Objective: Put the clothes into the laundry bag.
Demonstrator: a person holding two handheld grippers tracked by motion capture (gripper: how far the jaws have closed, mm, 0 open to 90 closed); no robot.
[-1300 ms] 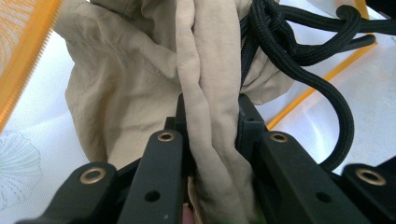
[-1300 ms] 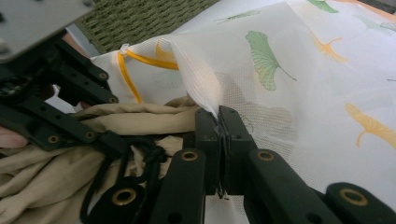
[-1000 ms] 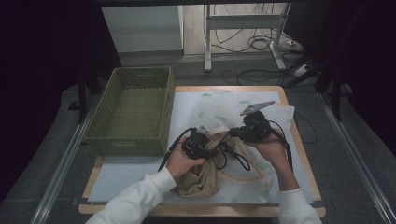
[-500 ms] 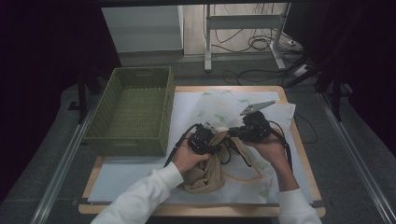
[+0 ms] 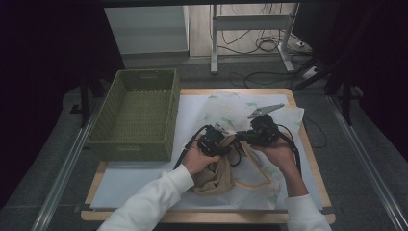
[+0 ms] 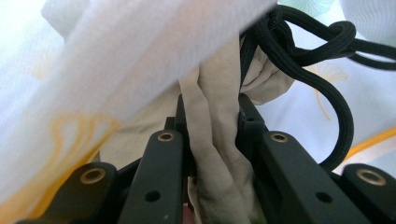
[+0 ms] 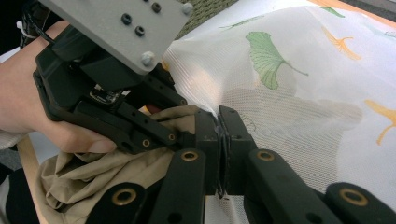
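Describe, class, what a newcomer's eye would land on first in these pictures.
Mid-table, both grippers meet over bunched cloth: the left gripper clamps a fold of beige fabric, and the right gripper pinches the edge of a white mesh bag printed with ginkgo leaves. To the left stands an empty green woven basket.
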